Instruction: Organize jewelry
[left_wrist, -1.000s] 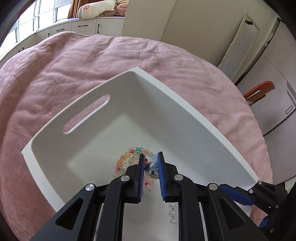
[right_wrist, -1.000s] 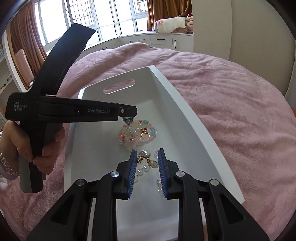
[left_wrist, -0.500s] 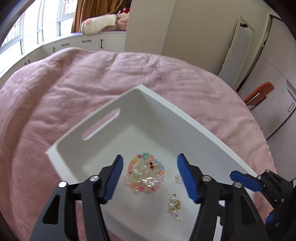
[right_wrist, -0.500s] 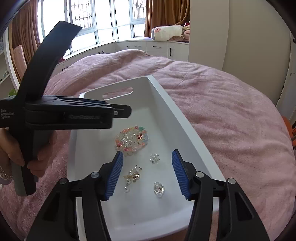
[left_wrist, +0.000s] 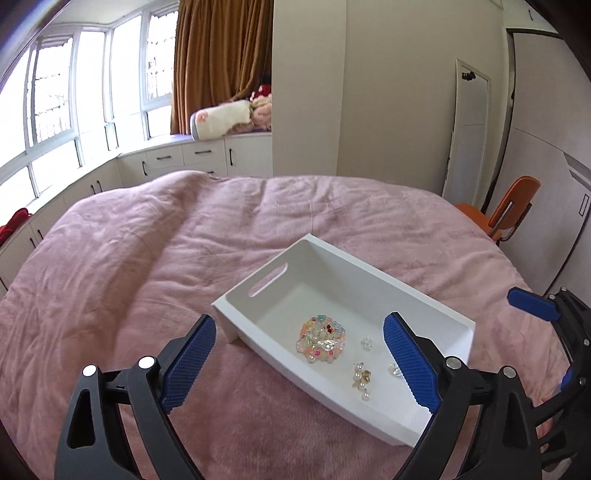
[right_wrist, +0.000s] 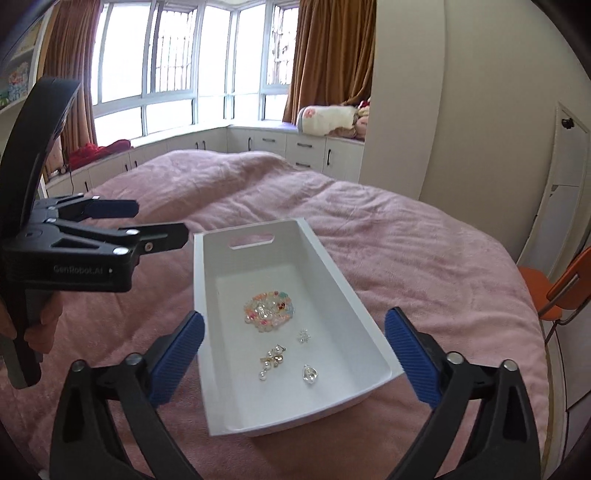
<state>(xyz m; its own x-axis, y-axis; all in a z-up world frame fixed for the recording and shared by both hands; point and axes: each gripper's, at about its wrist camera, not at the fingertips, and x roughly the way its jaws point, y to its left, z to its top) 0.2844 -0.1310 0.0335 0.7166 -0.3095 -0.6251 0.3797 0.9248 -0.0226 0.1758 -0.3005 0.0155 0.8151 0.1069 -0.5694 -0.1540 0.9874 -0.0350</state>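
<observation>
A white tray (left_wrist: 236, 325) (right_wrist: 334, 273) with a handle slot lies on the pink blanket. Inside it are a coiled colourful bead bracelet (left_wrist: 321, 339) (right_wrist: 269, 311), a pearl and gold earring (left_wrist: 361, 380) (right_wrist: 271, 361), a small crystal flower (left_wrist: 366, 343) (right_wrist: 303, 336) and a clear teardrop stone (left_wrist: 394, 369) (right_wrist: 310, 374). My left gripper (left_wrist: 299, 365) is wide open and empty, held back above the tray's near side; it also shows at the left of the right wrist view (right_wrist: 110, 221). My right gripper (right_wrist: 293, 358) is wide open and empty, above the tray's near end.
The pink blanket (left_wrist: 129, 258) covers a large bed. White cabinets (right_wrist: 273, 144) run under the windows at the back. An orange chair (left_wrist: 509, 206) (right_wrist: 554, 291) stands at the right of the bed. A tall wardrobe (left_wrist: 388, 92) is behind.
Both grippers opened wide, let go of jewellery into the tray, and pulled up and back. The teardrop stone and earring now lie loose on the tray floor.
</observation>
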